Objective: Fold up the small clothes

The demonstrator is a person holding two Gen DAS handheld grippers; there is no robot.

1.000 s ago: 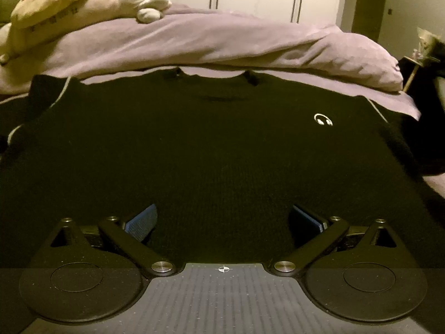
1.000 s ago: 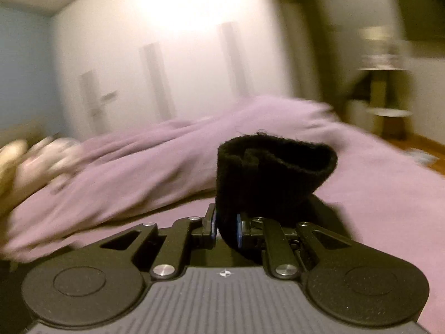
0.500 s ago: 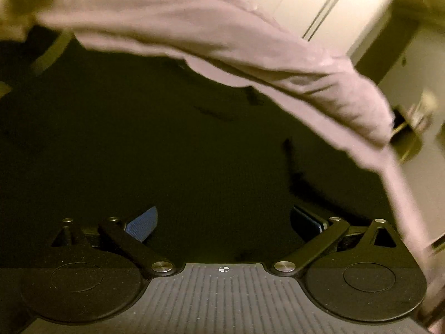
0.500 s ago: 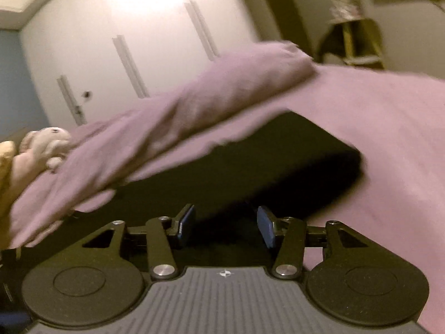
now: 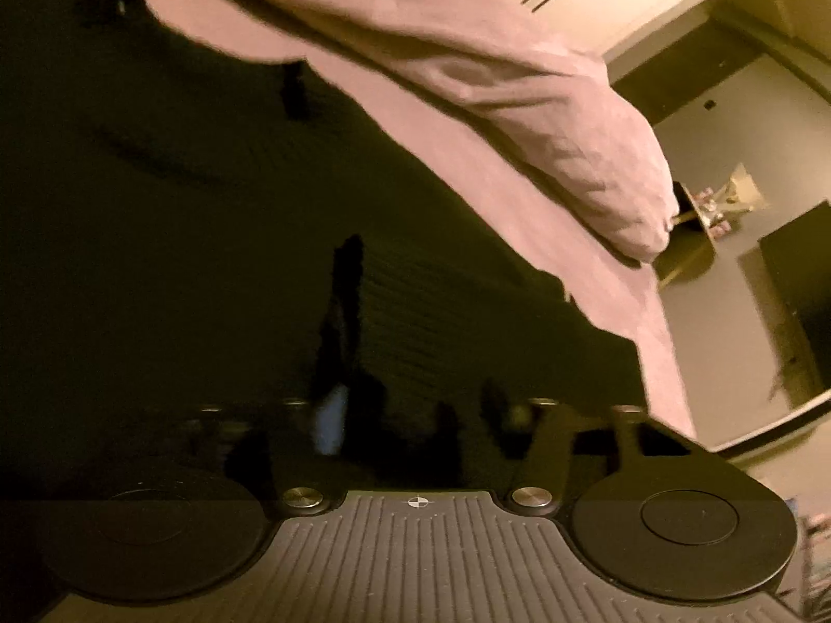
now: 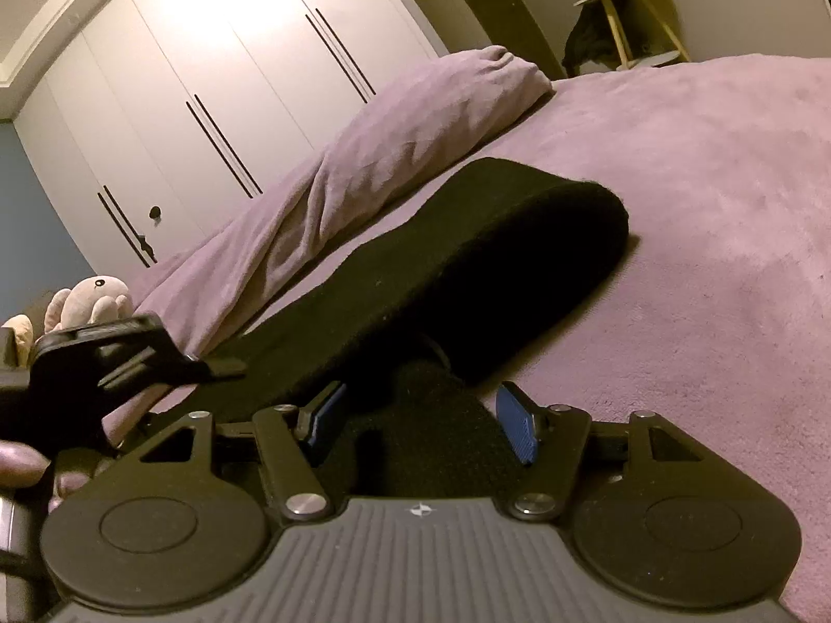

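1. The bed [image 6: 701, 259] carries the black sweater [image 5: 182, 233], spread flat, one sleeve [image 6: 493, 239] folded across.
2. Your right claw [image 6: 423, 423] gapes wide above knit, holding nothing; lower it squarely before pinching.
3. Your left claw [image 5: 394, 415] is too dark: I cannot tell its gap.

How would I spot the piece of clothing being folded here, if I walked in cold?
Start at the wide purple bed in front of the white wardrobe doors. A rolled purple duvet lies across it, and just in front rests the black knitted sweater, one part folded over. It is the only black fabric on the purple bedding.
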